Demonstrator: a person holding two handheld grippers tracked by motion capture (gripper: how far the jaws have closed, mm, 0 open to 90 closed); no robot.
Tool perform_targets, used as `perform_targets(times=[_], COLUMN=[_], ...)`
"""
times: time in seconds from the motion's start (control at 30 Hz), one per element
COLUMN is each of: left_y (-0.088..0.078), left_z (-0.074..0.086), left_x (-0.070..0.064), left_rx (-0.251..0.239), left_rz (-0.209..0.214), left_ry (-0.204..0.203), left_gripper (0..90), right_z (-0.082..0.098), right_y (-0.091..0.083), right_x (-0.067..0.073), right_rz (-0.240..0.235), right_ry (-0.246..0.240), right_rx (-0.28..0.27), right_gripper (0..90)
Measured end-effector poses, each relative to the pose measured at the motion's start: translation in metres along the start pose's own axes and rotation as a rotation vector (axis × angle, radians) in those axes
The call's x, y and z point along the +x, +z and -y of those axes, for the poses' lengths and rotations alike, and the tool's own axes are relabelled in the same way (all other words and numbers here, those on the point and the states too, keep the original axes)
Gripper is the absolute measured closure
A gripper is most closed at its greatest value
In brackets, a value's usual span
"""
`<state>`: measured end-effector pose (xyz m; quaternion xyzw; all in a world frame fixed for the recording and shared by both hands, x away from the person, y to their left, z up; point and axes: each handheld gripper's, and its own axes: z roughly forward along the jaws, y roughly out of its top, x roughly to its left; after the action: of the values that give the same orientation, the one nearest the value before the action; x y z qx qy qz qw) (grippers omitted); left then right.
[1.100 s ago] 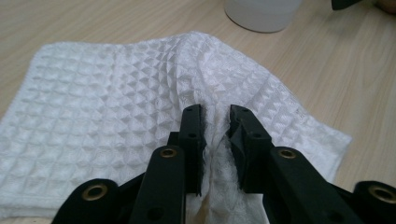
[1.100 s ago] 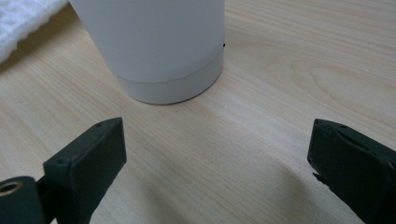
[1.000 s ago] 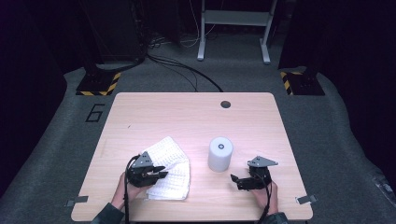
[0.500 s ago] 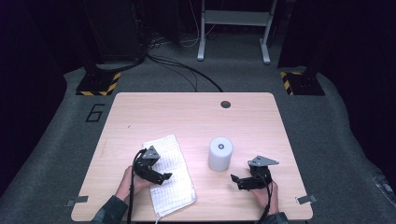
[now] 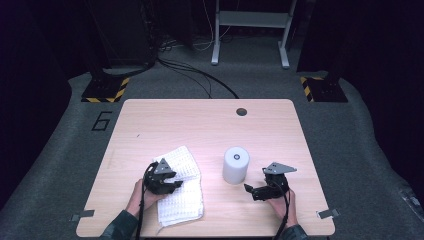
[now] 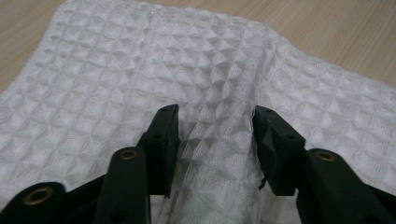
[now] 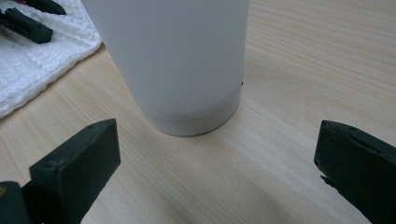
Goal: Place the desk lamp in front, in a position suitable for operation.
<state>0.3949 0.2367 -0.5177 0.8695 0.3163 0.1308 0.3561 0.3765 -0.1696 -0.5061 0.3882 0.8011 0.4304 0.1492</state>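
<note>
Our left gripper (image 6: pixel 215 140) fingers just closed in, pinching a raised fold of the white waffle cloth (image 5: pixel 181 187) on the counter (image 5: pixel 200 130). Our right gripper (image 5: pixel 256 191) fingers sit wide, white cup (image 5: pixel 235 164) just ahead, untouched.

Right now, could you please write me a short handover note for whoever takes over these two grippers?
Left gripper: its jaws have just been closing on a raised fold of the white cloth, which sits bunched between them; a firm grip is not certain yet.
Right gripper: open and holding nothing, aimed at the base of the white cup, not touching it.
Things: the cloth lies on the near left of the table, partly folded; the cup stands upright to its right.
Done: the cloth lies partly folded.
Left: probably finishing the grip and the cloth work; the cup looks untouched.
</note>
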Motion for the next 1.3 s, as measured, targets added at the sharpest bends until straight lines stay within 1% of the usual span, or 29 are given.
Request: perform_targets(times=[0.03,0.13,0.17,0.2,0.23,0.27,0.3,0.33,0.37,0.43,0.47,0.5,0.57,0.6,0.63,0.67,0.7,0.73,0.87,0.9,0.93,1.0,1.07,1.1,1.13,1.2,1.23,1.27,1.3], left_y=[-0.001,-0.001,-0.001,-0.001,-0.001,-0.002,-0.003,-0.003,-0.005,-0.011,-0.016,-0.016,-0.022,-0.024,-0.027,-0.029,-0.031,-0.033,-0.036,-0.037,-0.037,-0.038,-0.038,-0.039,-0.039,-0.039,-0.039,-0.039,-0.038], left_z=[0.001,0.002,0.002,0.002,0.002,0.002,0.002,0.001,0.000,-0.003,-0.006,-0.006,-0.010,-0.012,-0.013,-0.015,-0.018,-0.019,-0.024,-0.027,-0.029,-0.033,-0.035,-0.036,-0.038,-0.042,-0.042,-0.043,-0.044], left_x=[0.000,0.001,0.001,0.001,0.001,0.002,0.002,0.001,0.000,0.001,0.000,0.000,0.001,0.001,0.002,0.002,0.002,0.003,0.003,0.002,0.002,0.000,-0.001,-0.001,-0.001,-0.002,-0.002,-0.003,-0.003], left_rx=[-0.010,-0.012,-0.023,-0.019,-0.022,-0.024,-0.017,-0.029,-0.050,-0.068,-0.096,-0.096,-0.121,-0.136,-0.143,-0.156,-0.181,-0.184,-0.199,-0.214,-0.216,-0.231,-0.238,-0.235,-0.236,-0.237,-0.237,-0.238,-0.238], left_rz=[-0.003,0.002,0.002,0.014,0.000,0.000,0.015,0.004,0.011,0.017,0.018,0.018,0.024,0.016,0.026,0.020,0.033,0.039,0.045,0.041,0.048,0.044,0.048,0.054,0.052,0.052,0.052,0.061,0.060], left_ry=[-0.004,-0.004,-0.015,-0.018,-0.020,-0.021,-0.019,-0.019,-0.034,-0.026,-0.033,-0.033,-0.036,-0.032,-0.032,-0.033,-0.050,-0.052,-0.045,-0.045,-0.042,-0.037,-0.042,-0.036,-0.024,-0.013,-0.013,-0.017,-0.016], left_gripper=[61.2,74.1,74.1,76.9,79.2,81.0,82.4,83.6,83.6,84.3,84.4,84.4,84.5,84.5,84.5,84.5,84.4,84.4,84.4,84.4,84.4,84.4,84.4,84.4,84.4,84.4,84.4,84.4,84.4], right_z=[-0.002,-0.004,-0.004,-0.005,-0.005,-0.006,-0.007,-0.008,-0.008,-0.013,-0.014,-0.014,-0.018,-0.021,-0.023,-0.024,-0.025,-0.026,-0.030,-0.031,-0.031,-0.032,-0.033,-0.033,-0.033,-0.033,-0.033,-0.032,-0.032], right_y=[0.000,0.000,0.000,0.001,0.001,0.001,0.001,0.002,0.002,0.003,0.003,0.003,0.004,0.006,0.007,0.008,0.009,0.009,0.012,0.013,0.014,0.017,0.018,0.018,0.021,0.023,0.023,0.026,0.028], right_x=[0.001,0.002,0.002,0.002,0.002,0.003,0.004,0.004,0.004,0.006,0.006,0.006,0.008,0.009,0.009,0.009,0.009,0.010,0.010,0.010,0.010,0.011,0.011,0.011,0.011,0.009,0.009,0.007,0.006], right_rz=[0.000,-0.005,-0.005,-0.009,-0.014,-0.019,-0.015,-0.022,-0.022,-0.030,-0.033,-0.033,-0.041,-0.045,-0.049,-0.054,-0.059,-0.057,-0.067,-0.071,-0.071,-0.077,-0.084,-0.084,-0.084,-0.090,-0.090,-0.102,-0.099], right_ry=[0.002,-0.006,-0.006,-0.004,-0.016,-0.012,-0.007,-0.024,-0.024,-0.038,-0.044,-0.044,-0.050,-0.058,-0.066,-0.067,-0.081,-0.076,-0.086,-0.092,-0.091,-0.095,-0.100,-0.100,-0.103,-0.100,-0.100,-0.088,-0.089], right_rx=[-0.003,-0.002,-0.002,-0.006,-0.006,-0.007,-0.007,-0.015,-0.015,-0.015,-0.013,-0.013,-0.016,-0.017,-0.017,-0.015,-0.019,-0.018,-0.021,-0.019,-0.023,-0.023,-0.029,-0.029,-0.050,-0.068,-0.068,-0.069,-0.072], right_gripper=[0.2,0.2,0.2,0.2,0.2,0.2,0.3,0.2,0.2,0.0,0.0,0.0,0.0,0.0,0.0,0.0,0.0,0.0,0.0,0.0,0.0,0.0,0.0,0.0,0.0,0.0,0.0,0.0,0.0])
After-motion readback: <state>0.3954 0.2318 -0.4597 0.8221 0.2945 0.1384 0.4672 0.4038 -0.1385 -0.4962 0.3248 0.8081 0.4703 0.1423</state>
